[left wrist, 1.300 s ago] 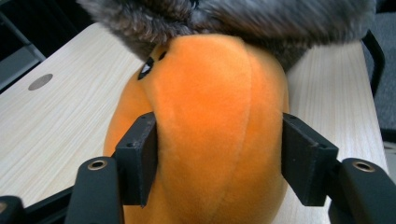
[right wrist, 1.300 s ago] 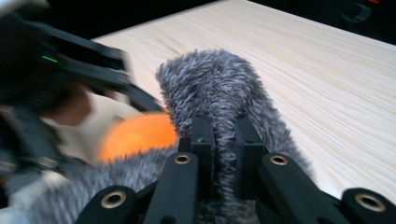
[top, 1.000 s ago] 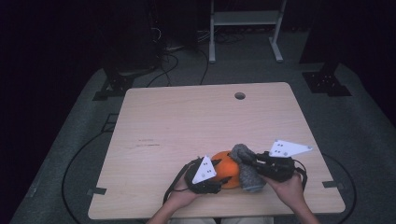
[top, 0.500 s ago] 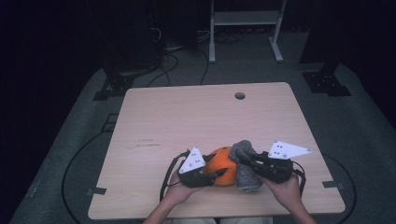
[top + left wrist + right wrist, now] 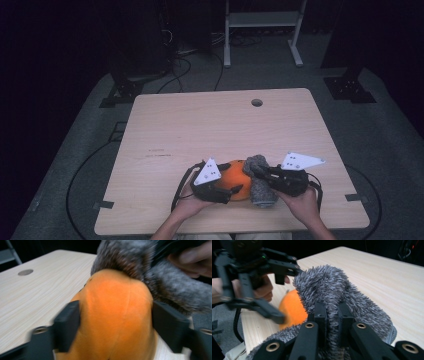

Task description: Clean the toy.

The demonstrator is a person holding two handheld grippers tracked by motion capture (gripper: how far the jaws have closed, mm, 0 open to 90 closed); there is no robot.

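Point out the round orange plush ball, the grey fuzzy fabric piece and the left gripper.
round orange plush ball (image 5: pixel 117 312), left gripper view, middle of its front.
grey fuzzy fabric piece (image 5: pixel 352 300), right gripper view, upper pile.
left gripper (image 5: pixel 236 183), high view, between its fingertips, around the ball.

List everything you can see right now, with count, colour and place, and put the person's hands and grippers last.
orange plush piece: 1, orange, near edge of the table, between the left gripper's jaws
grey fuzzy fabric: 1, grey, against the orange piece's right side, pinched by the right gripper
table: 1, light wood, centre of the high view
cable hole: 1, grey, far side of the tabletop
white frame legs: 1 frame, white, on the floor beyond the table
left hand: 1, bottom edge, holding the left gripper
right hand: 1, bottom edge, holding the right gripper
left gripper: 1, black, jaws just opened, either side of the orange piece
right gripper: 1, black, shut on the grey fabric
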